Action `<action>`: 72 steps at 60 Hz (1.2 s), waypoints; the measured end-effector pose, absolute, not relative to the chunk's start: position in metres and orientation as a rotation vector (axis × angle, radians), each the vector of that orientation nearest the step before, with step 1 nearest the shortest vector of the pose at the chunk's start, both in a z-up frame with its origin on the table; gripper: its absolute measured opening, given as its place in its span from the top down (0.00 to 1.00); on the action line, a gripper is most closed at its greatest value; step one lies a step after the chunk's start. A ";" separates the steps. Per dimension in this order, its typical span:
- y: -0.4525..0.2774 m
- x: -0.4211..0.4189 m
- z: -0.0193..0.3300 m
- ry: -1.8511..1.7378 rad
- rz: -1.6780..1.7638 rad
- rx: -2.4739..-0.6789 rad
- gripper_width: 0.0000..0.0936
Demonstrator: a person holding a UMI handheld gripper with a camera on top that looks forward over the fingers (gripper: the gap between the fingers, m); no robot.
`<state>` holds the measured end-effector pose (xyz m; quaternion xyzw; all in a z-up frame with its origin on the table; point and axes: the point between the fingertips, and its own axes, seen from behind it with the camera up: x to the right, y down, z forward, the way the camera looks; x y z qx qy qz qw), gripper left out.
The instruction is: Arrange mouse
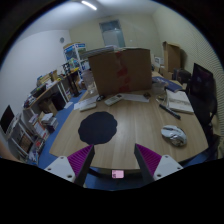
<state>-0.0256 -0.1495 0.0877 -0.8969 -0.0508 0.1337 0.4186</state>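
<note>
Grey computer mouse (173, 135) rests on the wooden tabletop (130, 125), right of a round dark mouse mat (98, 127); the hand-held gripper (116, 159) hovers wide open, holding nothing.

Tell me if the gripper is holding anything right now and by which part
Nothing is held. The gripper is open, with only bare table between its fingers. The mouse lies on the table ahead and off to the right, untouched.

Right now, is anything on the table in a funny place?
Yes, a little. The mouse lies on the bare table, well off to the side of the round dark mouse pad, not on it. The open fingers hold nothing.
</note>
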 end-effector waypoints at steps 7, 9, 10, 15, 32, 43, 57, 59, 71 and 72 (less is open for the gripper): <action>-0.155 -0.012 0.106 -0.103 0.327 -2.243 0.11; -0.153 -0.002 0.095 -0.093 0.323 -2.238 0.11; -0.155 0.007 0.091 -0.090 0.323 -2.236 0.12; -0.158 0.039 0.082 -0.059 0.275 -2.244 0.12; -0.138 0.185 0.009 0.008 0.044 -2.271 0.12; -0.091 0.215 -0.014 -0.093 -0.003 -2.222 0.12; -0.042 0.212 -0.015 -0.075 0.064 -2.162 0.12; -0.037 0.212 -0.015 -0.073 0.065 -2.158 0.12; -0.014 0.219 -0.015 -0.016 0.036 -2.149 0.22; -0.013 0.220 -0.014 -0.005 0.029 -2.148 0.24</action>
